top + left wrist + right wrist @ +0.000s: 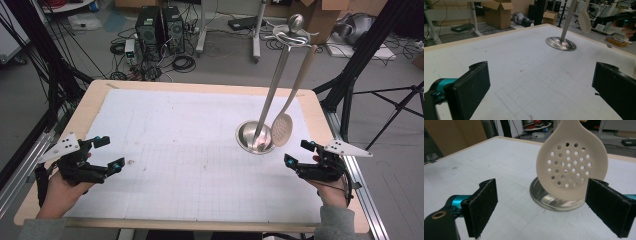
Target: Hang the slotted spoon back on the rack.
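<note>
Skimmer hanging from a metal stand, with 2 empty grippers low on the table.

High view: the cream perforated skimmer hangs from the hook ring atop the stand, its head just above the stand's round steel base at the table's right side. The right gripper sits near the skimmer, jaws spread and holding nothing; the left gripper lies well apart at the left edge, jaws also spread. Left gripper view: both black jaws stand wide over the gridded mat, the stand's base far ahead. Right gripper view: the skimmer's head hangs between the released jaws, farther off, in front of the base.
</note>
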`<state>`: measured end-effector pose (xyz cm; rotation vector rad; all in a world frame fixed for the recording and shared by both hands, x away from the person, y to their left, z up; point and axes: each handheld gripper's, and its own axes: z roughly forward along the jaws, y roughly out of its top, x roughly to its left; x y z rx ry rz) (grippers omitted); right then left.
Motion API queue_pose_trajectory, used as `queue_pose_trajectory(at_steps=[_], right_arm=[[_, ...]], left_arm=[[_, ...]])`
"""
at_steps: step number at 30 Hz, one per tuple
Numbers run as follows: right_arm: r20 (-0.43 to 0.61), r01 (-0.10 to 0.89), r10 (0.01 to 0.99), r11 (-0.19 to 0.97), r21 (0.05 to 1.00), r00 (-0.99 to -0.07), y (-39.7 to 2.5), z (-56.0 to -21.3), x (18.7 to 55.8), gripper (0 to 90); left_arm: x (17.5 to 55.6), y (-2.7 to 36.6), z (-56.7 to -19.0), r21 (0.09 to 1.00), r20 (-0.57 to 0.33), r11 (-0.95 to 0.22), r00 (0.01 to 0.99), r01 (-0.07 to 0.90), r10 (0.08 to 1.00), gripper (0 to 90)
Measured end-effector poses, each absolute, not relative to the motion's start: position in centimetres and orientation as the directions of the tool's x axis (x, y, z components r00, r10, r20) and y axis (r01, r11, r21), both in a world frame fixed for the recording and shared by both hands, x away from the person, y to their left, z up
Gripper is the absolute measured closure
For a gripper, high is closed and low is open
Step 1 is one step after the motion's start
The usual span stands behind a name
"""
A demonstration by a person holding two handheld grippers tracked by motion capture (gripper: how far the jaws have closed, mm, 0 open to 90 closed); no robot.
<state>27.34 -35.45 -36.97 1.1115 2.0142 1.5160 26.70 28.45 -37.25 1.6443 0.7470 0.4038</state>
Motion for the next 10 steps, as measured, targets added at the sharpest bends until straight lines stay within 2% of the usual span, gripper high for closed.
queue_pose_trajectory(at_steps=[10], right_arm=[[0.165, 0.372, 0.764, 0.105, 0.922, -0.624, -35.3, -37.5, 27.9, 9.8]], left_arm=[[27.1, 29.0, -38.3, 0.957, -0.155, -0.065, 0.684, 0.284, 0.712, 2.0]])
